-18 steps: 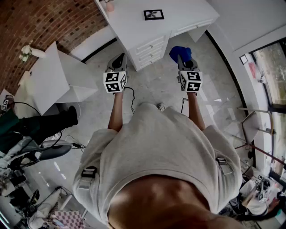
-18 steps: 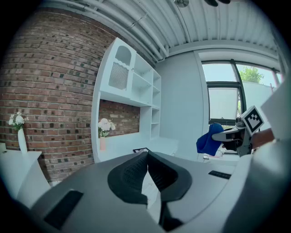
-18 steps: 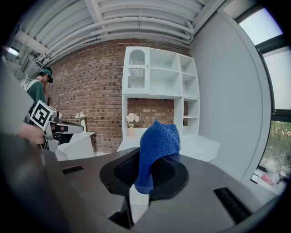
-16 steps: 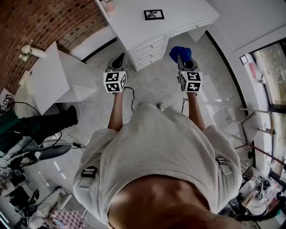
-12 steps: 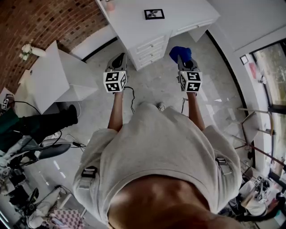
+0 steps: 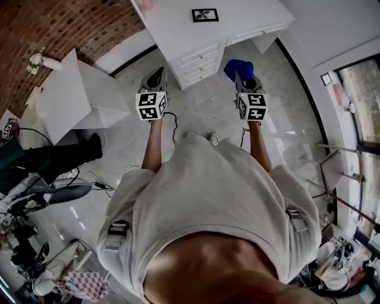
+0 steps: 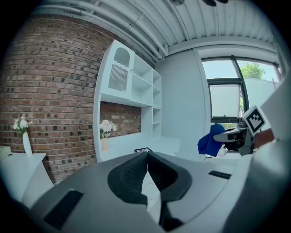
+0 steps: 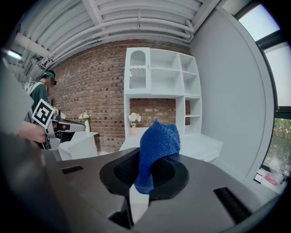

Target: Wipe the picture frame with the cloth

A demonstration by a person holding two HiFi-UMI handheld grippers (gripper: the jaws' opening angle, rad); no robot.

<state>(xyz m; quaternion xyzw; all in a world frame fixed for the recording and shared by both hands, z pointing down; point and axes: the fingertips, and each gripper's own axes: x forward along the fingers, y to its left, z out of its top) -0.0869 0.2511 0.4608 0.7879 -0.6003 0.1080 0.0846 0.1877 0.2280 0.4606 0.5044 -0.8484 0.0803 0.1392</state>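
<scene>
A blue cloth (image 8: 157, 143) is held clamped in the right tool (image 8: 144, 172); the left tool (image 7: 146, 169) is closed on nothing. The picture frame (image 6: 204, 15) is seen well ahead on the white tabletop (image 6: 172, 27), apparently lying flat, somewhat nearer the right tool.

The cloth (image 8: 157, 141) is nubby knit, desk (image 6: 172, 27) smooth matt white, wall (image 6: 59, 29) rough brick.
</scene>
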